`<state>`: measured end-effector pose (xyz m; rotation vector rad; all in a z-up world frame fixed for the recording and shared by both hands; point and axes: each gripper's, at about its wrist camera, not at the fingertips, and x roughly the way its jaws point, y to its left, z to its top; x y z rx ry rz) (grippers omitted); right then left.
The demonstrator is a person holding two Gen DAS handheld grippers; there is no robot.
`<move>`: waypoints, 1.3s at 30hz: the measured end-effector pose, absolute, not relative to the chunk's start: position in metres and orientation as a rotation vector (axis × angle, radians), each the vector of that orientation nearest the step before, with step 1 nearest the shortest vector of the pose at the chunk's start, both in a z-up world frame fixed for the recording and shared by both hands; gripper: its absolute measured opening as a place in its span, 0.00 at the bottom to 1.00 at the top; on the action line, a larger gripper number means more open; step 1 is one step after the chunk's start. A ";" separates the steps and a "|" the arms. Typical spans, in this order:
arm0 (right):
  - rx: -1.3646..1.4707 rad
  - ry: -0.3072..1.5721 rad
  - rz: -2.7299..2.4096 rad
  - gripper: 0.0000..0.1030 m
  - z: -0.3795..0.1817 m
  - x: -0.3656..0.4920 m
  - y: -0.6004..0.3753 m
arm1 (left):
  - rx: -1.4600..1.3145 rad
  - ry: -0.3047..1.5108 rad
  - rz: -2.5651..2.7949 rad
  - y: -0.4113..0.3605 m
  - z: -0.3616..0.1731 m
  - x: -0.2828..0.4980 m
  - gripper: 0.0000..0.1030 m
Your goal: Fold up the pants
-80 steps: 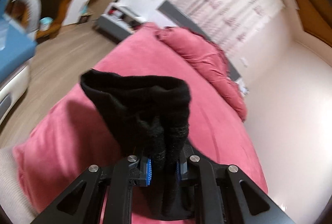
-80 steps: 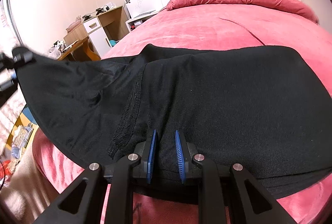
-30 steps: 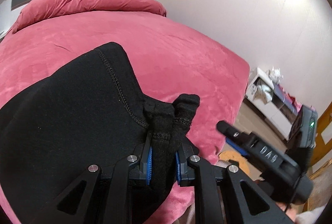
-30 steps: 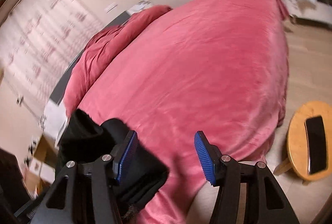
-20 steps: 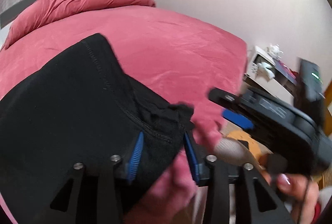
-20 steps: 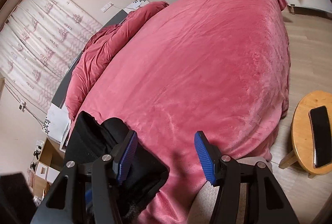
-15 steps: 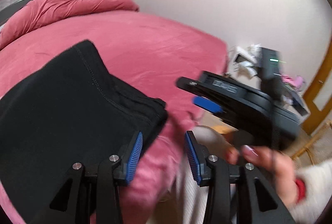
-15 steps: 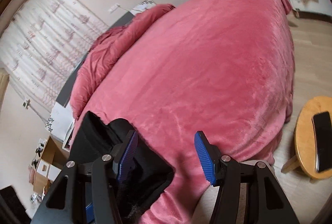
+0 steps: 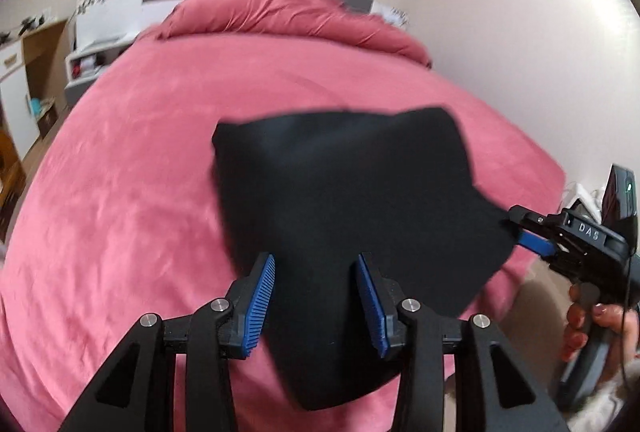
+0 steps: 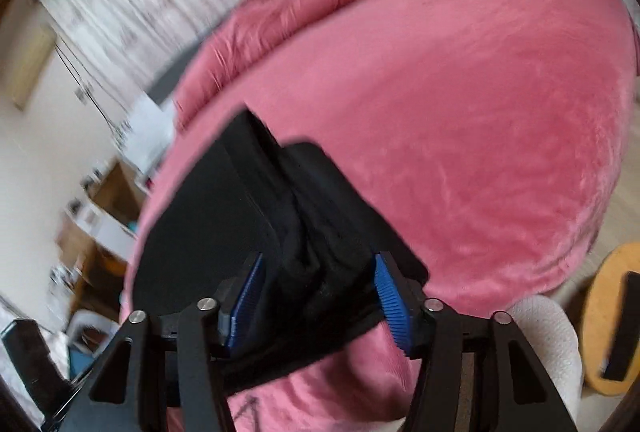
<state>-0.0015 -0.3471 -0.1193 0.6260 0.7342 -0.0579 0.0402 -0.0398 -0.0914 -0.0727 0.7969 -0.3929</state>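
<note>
The black pants (image 9: 352,208) lie folded on the pink bed (image 9: 160,152), near its front right corner. My left gripper (image 9: 316,296) is open, its blue pads on either side of the pants' near edge without pinching it. My right gripper (image 10: 320,296) is open too, with the bunched thick end of the pants (image 10: 304,216) between its pads. From the left wrist view the right gripper (image 9: 532,236) sits at the pants' right edge.
A rolled pink duvet (image 9: 288,12) lies along the headboard. A white nightstand (image 9: 92,60) and a wooden desk (image 9: 24,72) stand to the left. A round wooden stool (image 10: 612,316) with a dark phone stands on the floor at the right.
My left gripper let go of the pants' bunched end and swung back to face the bed. My right gripper, open throughout, moved in around the pants' thick end.
</note>
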 end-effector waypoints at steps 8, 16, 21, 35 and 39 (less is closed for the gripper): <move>0.504 0.697 -0.042 0.13 -0.089 0.003 -0.340 | -0.034 0.737 -0.420 -0.061 -0.082 0.034 0.42; 0.661 0.817 -0.062 0.14 -0.134 0.004 -0.367 | 0.070 0.784 -0.417 -0.080 -0.100 0.046 0.46; 0.639 0.754 -0.107 0.34 -0.116 -0.009 -0.373 | 0.032 0.804 -0.414 -0.070 -0.095 0.045 0.46; 0.086 0.705 0.169 0.17 -0.031 0.085 -0.289 | 0.040 0.738 -0.440 -0.086 -0.045 0.104 0.46; 0.127 0.762 0.230 0.17 -0.048 0.122 -0.273 | 0.107 0.772 -0.420 -0.104 -0.056 0.123 0.45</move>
